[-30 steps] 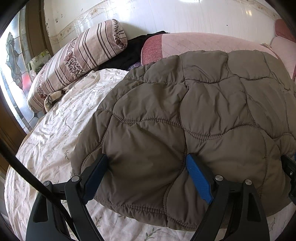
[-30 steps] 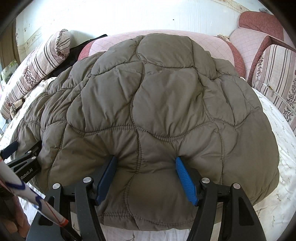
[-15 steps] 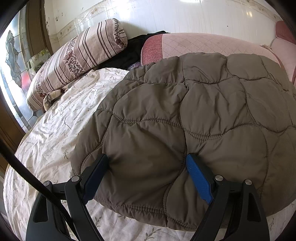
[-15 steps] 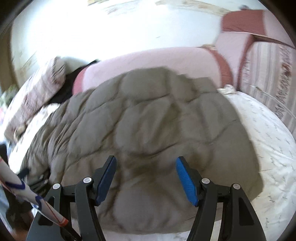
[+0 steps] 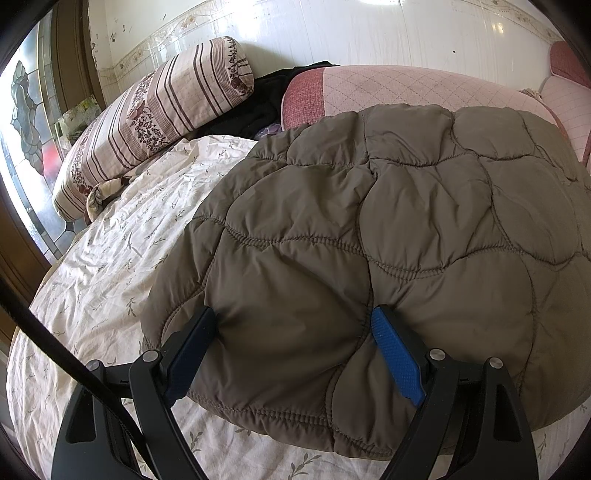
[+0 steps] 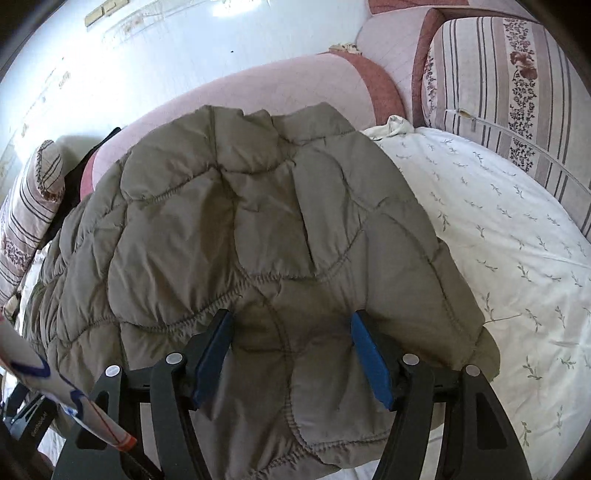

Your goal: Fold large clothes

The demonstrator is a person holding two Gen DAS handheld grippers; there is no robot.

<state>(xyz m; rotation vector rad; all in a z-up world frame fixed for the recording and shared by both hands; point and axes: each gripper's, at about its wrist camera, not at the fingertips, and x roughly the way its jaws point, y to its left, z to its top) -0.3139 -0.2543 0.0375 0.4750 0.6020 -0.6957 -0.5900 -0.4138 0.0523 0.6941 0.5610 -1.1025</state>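
Tongs [image 6: 291, 334] astride jacket [image 6: 258, 221] on bed [image 6: 498, 229]

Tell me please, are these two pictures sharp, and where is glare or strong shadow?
Left wrist view: sharp, glare on the glossy wall, dark shadow under the quilted jacket hem. Right wrist view: also sharp, the wall washed out bluish-white, sunlit bedsheet very bright. Both bend straight lines near the rim.

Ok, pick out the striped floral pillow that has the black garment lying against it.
It is the striped pillow at the left side of the bed, with the black garment against its far end. The other striped pillow, at the right side, has only a pink cushion beside it.
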